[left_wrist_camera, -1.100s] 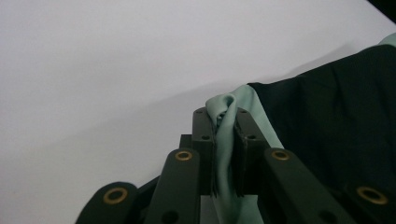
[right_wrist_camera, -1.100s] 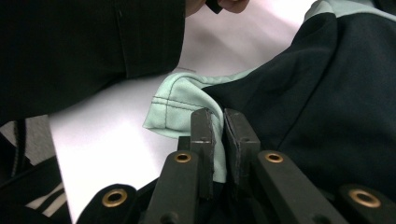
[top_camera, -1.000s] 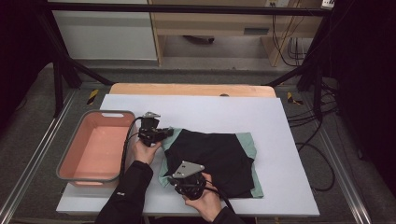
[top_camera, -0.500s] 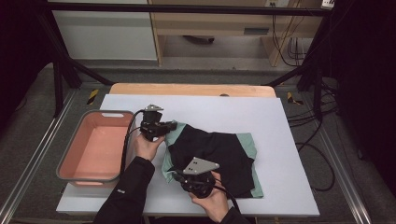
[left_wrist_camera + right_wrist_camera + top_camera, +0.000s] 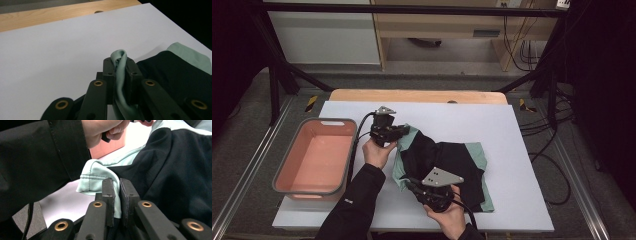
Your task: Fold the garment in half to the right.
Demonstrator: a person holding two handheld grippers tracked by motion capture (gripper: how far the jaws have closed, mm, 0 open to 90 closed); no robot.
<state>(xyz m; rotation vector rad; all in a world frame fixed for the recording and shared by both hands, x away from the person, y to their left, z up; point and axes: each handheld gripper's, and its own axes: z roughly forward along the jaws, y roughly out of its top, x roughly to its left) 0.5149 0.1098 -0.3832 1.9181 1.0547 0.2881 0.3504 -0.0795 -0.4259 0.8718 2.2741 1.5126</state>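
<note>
A white board (image 5: pixel 512 150) covers most of the table, and a strip of bare wooden tabletop (image 5: pixel 422 96) shows along its far edge. A pink tub (image 5: pixel 297 172) with a grey rim stands on the board's left end, partly overhanging it. Metal rails (image 5: pixel 247 175) run along both sides of the table. Black cables (image 5: pixel 552 155) trail over the grey floor to the right. A pale wooden shelf unit (image 5: pixel 437 30) stands beyond the table.
</note>
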